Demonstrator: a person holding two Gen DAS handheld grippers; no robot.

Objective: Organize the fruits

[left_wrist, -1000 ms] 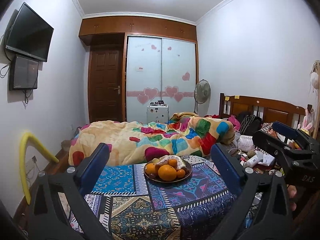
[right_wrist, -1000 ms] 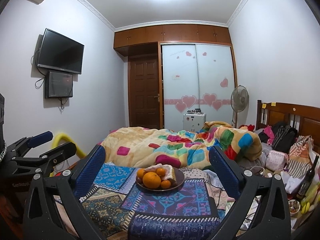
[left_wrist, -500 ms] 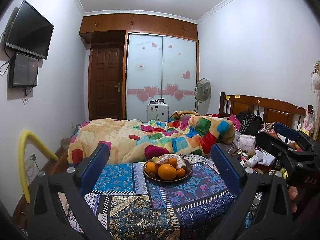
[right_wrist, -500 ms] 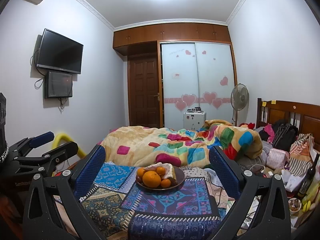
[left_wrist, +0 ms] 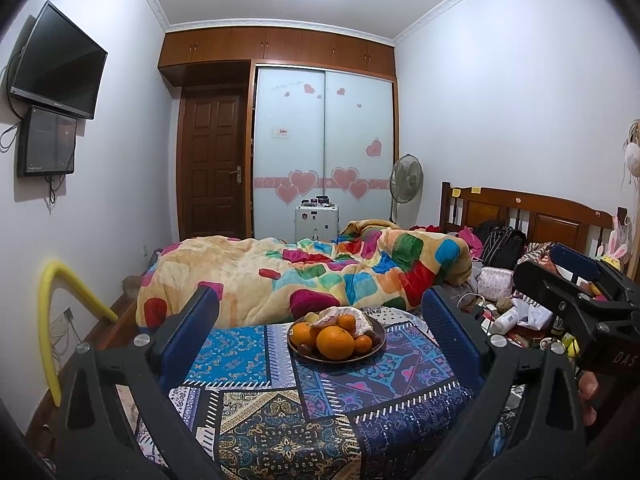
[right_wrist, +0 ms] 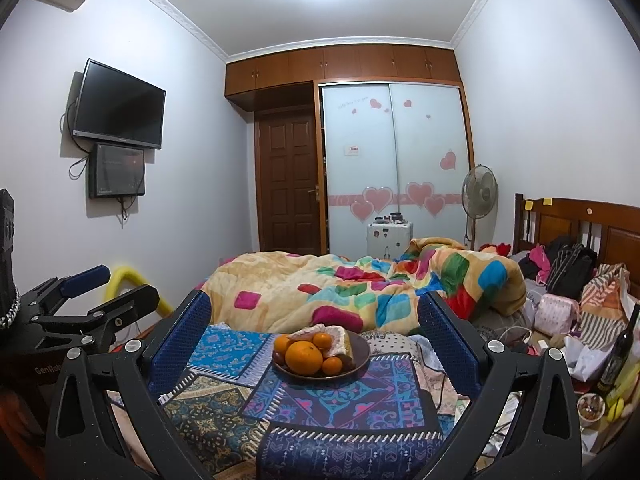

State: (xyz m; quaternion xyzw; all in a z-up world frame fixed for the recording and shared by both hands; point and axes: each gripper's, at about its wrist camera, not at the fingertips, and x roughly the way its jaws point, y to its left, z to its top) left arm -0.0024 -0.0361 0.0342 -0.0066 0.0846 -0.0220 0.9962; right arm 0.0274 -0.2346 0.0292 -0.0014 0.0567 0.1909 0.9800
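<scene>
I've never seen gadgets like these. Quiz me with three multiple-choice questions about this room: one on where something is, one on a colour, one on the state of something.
1. Where is the plate of fruit?
A. on the patterned cloth
B. on the floor
C. on the wardrobe

2. What colour is the biggest fruit?
A. green
B. orange
C. purple

3. How are the left gripper and right gripper?
A. both open
B. both shut on fruit
C. one open, one shut

Answers: 1 A, the plate sits on the cloth before the bed. 2 B, it is plainly orange. 3 A, each one's fingers stand wide apart, holding nothing.
</scene>
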